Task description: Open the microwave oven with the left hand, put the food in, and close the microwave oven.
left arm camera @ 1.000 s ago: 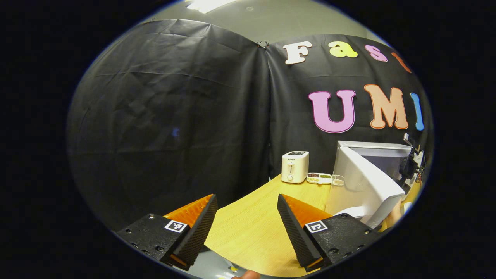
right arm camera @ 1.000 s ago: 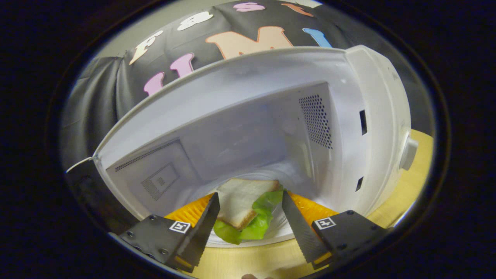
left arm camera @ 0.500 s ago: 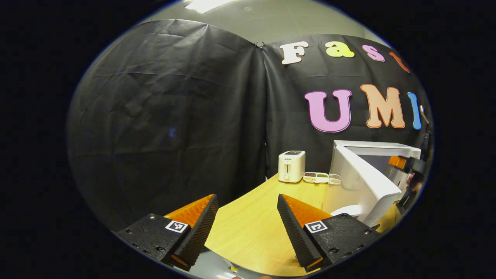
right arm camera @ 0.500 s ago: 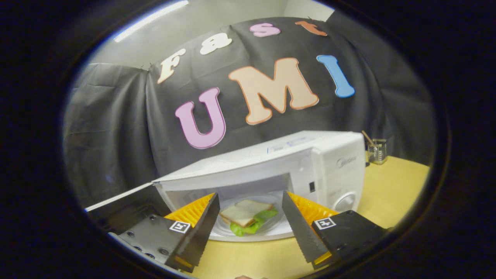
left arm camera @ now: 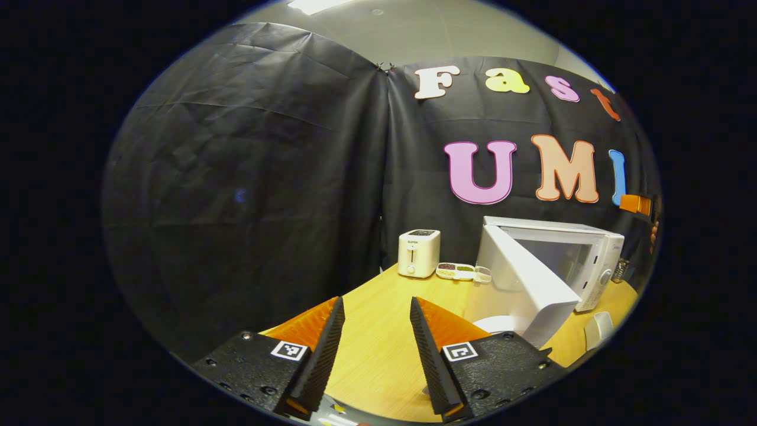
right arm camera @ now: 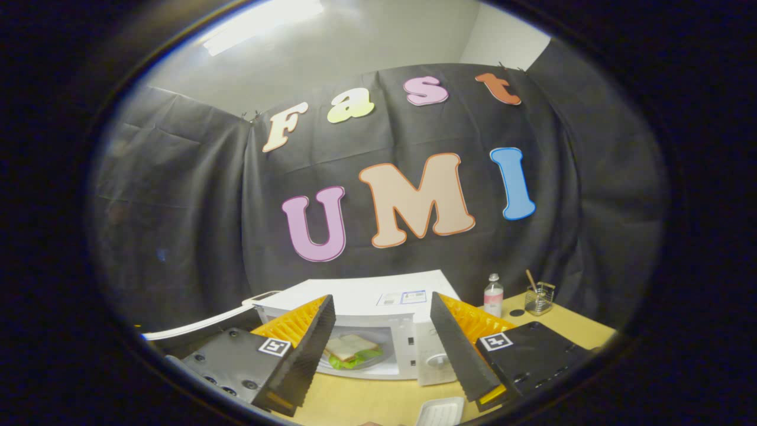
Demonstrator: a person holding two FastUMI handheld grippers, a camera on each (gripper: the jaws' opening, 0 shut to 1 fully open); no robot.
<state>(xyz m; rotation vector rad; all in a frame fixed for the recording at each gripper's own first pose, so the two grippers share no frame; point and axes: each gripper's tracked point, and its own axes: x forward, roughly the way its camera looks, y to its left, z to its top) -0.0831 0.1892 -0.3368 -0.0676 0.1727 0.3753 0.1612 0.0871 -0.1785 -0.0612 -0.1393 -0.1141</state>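
The right gripper (right arm camera: 382, 349) is spread wide and empty, back from the microwave (right arm camera: 378, 322); the sandwich (right arm camera: 349, 350) sits inside, door (left arm camera: 529, 284) swung open. The left gripper (left arm camera: 372, 349) is released too, over the table (left arm camera: 378, 349); toaster (left arm camera: 418, 253) and tray (left arm camera: 462, 271) beyond

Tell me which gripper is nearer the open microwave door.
Left, probably. The left gripper sits open in front of the microwave door, which swings toward it. The right gripper, also open, faces the cavity and the sandwich from farther back.
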